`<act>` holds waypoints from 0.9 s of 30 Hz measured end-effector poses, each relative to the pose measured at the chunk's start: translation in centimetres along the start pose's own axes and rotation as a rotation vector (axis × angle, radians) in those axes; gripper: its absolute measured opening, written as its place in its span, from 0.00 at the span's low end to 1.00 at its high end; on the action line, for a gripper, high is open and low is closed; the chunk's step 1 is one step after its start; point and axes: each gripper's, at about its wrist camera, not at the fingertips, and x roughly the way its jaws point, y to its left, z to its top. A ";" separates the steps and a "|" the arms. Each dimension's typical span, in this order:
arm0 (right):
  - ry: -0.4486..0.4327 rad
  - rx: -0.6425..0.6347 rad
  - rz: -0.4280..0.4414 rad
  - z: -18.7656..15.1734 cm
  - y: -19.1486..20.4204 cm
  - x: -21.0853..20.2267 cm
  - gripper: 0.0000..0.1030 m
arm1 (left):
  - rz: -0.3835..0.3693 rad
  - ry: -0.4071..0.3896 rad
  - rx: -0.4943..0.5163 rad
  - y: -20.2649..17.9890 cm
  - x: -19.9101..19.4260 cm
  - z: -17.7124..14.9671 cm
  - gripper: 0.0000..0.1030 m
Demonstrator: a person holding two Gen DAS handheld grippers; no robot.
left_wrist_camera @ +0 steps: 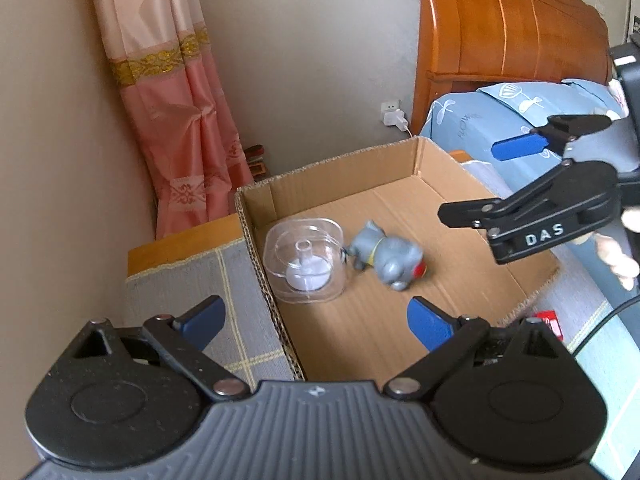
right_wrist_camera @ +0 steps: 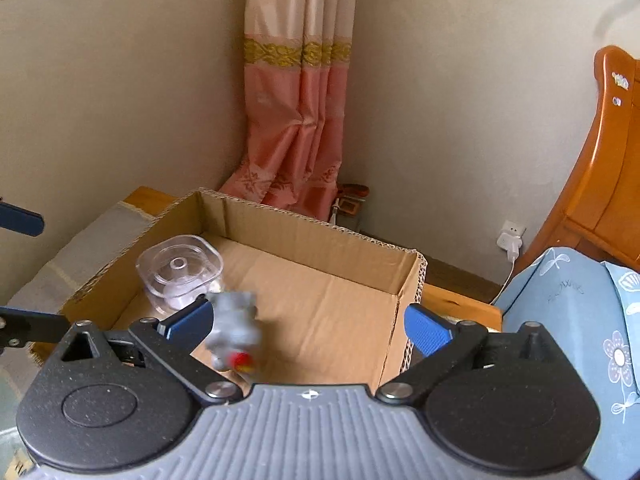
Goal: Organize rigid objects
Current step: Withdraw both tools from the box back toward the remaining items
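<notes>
An open cardboard box sits on a grey checked cloth. In it lie a clear plastic container and a grey toy elephant with a red spot; the toy is blurred in both views. My left gripper is open and empty above the box's near left edge. My right gripper is open and empty above the box. It also shows in the left wrist view at the box's right side, jaws apart.
A pink curtain hangs in the wall corner behind the box. A bed with a wooden headboard and blue bedding lies to the right. A wall socket with a charger is behind. A small red item lies by the box.
</notes>
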 end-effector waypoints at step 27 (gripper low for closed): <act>-0.050 0.077 0.149 -14.8 6.2 -12.3 1.00 | 0.027 0.002 -0.068 -2.8 -3.7 -13.0 0.95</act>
